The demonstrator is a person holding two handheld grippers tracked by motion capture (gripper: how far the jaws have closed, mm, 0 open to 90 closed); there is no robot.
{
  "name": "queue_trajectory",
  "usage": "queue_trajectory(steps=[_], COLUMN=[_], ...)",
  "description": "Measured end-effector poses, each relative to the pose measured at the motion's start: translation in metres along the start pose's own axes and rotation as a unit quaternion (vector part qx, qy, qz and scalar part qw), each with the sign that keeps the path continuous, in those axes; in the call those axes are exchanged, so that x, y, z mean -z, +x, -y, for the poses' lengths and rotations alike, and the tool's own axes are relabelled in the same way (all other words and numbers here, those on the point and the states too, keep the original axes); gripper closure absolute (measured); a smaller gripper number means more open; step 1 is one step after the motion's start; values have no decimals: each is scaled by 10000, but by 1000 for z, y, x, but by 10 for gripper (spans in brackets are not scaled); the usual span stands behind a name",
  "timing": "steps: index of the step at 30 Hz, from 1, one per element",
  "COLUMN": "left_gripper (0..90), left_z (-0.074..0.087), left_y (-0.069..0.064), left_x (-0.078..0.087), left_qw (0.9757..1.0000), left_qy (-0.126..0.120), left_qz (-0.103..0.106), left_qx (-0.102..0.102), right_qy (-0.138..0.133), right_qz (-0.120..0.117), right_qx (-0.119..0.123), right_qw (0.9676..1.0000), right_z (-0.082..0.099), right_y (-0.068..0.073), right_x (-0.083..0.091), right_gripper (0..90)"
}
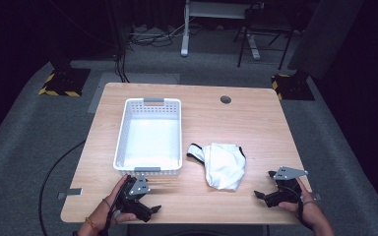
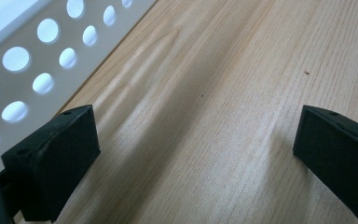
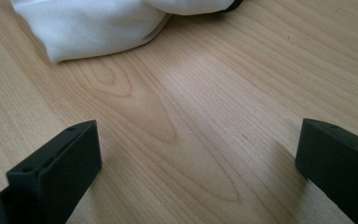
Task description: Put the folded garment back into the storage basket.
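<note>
A white garment (image 1: 223,164) with dark trim lies crumpled on the desk (image 1: 256,123), right of centre and nearer the front edge than the back. In the right gripper view its white folds (image 3: 98,25) sit at the top, with bare wood between them and the claw. No brand, label or writing can be read on the cloth or anywhere else.

The right claw (image 1: 270,186) rests just right of the garment, near the front right corner of the desk, apart from the cloth. Its jaws stand wide apart with nothing between them but wood grain (image 3: 198,158).

A white perforated basket (image 1: 149,137) sits left of the garment, close but not touching, its short side facing the front edge. The left claw (image 1: 150,196) lies just in front of the basket, jaws spread and holding nothing (image 2: 196,154); the basket wall (image 2: 32,56) is right beside its one jaw.

The back right part of the desk is open, apart from a round cable hole (image 1: 225,100). Grey floor (image 1: 24,142) surrounds the desk.
</note>
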State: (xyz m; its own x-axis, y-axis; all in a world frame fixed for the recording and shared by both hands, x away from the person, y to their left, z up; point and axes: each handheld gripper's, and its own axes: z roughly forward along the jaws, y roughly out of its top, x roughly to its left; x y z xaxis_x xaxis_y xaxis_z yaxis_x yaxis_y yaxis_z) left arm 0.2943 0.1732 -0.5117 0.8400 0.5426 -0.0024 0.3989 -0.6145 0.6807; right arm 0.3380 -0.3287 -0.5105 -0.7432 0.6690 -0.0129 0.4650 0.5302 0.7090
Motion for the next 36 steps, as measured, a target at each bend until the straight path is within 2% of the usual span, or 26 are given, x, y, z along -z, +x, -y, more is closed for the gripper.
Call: queue_trajectory(steps=[18, 29, 32, 34, 36], left_gripper=[2, 3, 2, 3, 3], left_z=[0, 0, 0, 0, 1], left_y=[0, 0, 0, 0, 0], left_x=[0, 0, 0, 0, 0], left_qw=[10000, 10000, 10000, 10000, 10000], left_qy=[-4, -8, -6, -6, -6], left_qz=[-14, -12, -12, -13, -11], left_qx=[21, 20, 23, 24, 23], right_qy=[51, 103, 68, 56, 39], right_qz=[-7, 67, 104, 39, 96], right_qx=[10, -21, 27, 107, 161], right_qw=[10000, 9999, 9999, 9999, 9998], right_z=[-1, -2, -3, -3, -5], right_y=[0, 0, 1, 4, 6], right_x=[0, 2, 3, 3, 3], right_gripper=[3, 16, 20, 35, 37])
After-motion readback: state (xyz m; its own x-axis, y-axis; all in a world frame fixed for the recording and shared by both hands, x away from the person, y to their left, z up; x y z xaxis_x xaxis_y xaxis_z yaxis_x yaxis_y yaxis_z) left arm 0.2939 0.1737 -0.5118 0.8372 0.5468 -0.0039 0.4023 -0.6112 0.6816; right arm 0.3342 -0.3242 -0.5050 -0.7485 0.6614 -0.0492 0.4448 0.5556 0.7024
